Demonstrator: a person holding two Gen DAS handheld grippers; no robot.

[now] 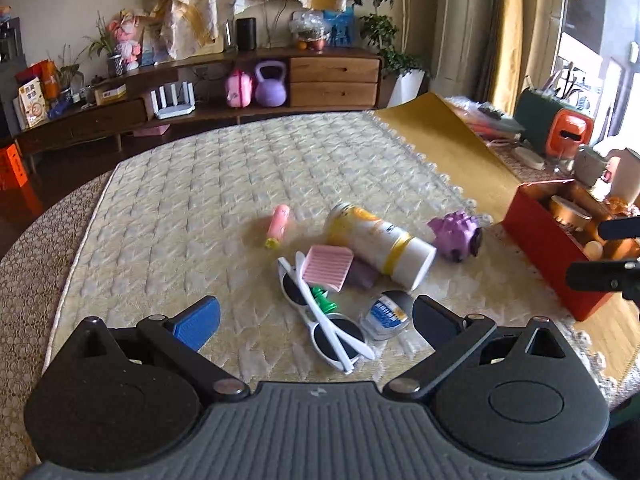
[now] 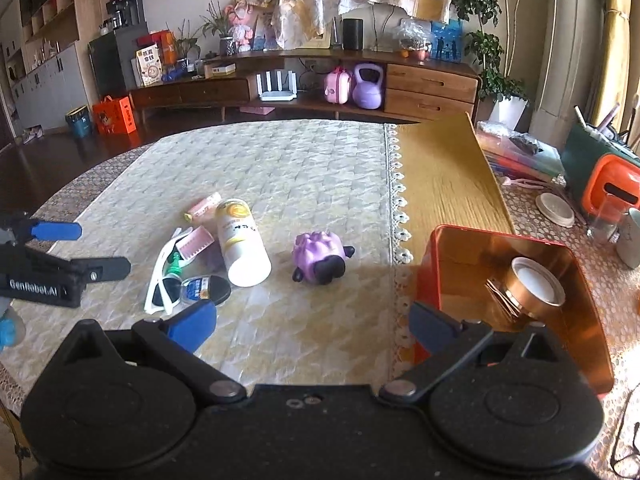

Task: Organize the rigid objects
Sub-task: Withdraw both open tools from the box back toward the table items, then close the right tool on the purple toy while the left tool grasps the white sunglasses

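A pile lies on the quilted cloth: white sunglasses (image 1: 320,320) (image 2: 160,284), a pink ridged box (image 1: 326,266), a yellow-and-white can (image 1: 376,240) (image 2: 240,240) on its side, a round blue-labelled tin (image 1: 386,316) (image 2: 206,288), a pink tube (image 1: 278,224) and a purple toy (image 1: 456,234) (image 2: 318,256). My left gripper (image 1: 316,320) (image 2: 104,249) hovers open just short of the sunglasses and tin. My right gripper (image 2: 314,322) (image 1: 586,253) is open and holds nothing, beside the red box (image 2: 500,240) (image 1: 548,248), which holds a copper-rimmed jar (image 2: 532,284).
A bare wooden strip (image 2: 440,176) separates the cloth from clutter at the right: an orange-and-green appliance (image 2: 608,188), a round lid (image 2: 554,208) and cups. A green item (image 1: 322,298) lies under the sunglasses. A low wooden cabinet (image 1: 332,76) stands behind the table.
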